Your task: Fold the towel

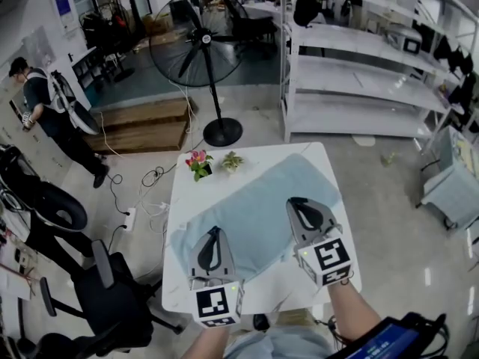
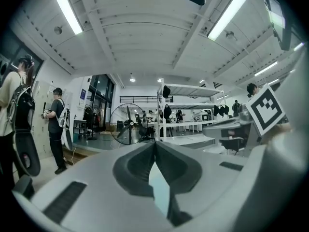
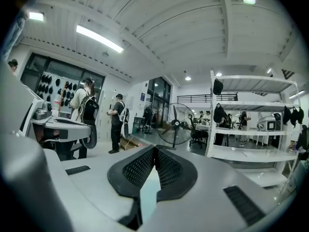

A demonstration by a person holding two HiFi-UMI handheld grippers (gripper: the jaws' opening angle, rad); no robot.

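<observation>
Towel [image 1: 262,208], lying slantwise across the white table [image 1: 187,200] from 7 to 1 o'clock, is being pinched at its near edge by the closed jaws of left gripper [image 1: 215,230] and right gripper [image 1: 295,202], presumably so that edge can be folded toward 12 o'clock.

Table [image 1: 182,200]: white, square; we count our clock from its middle.
Flowers [image 1: 198,163]: pink, potted, at the table's 11 o'clock corner.
Small plant [image 1: 232,161]: green, just beside the flowers, at their 3 o'clock.
Fan [image 1: 198,40]: black pedestal fan on the floor at 12 o'clock.
Shelving [image 1: 359,73]: white racks at 1 o'clock.
Wooden platform [image 1: 146,126]: low, at 11 o'clock.
Office chair [image 1: 112,290]: black, at 8 o'clock.
Person [image 1: 45,111]: we see one standing at 10 o'clock, well apart.
</observation>
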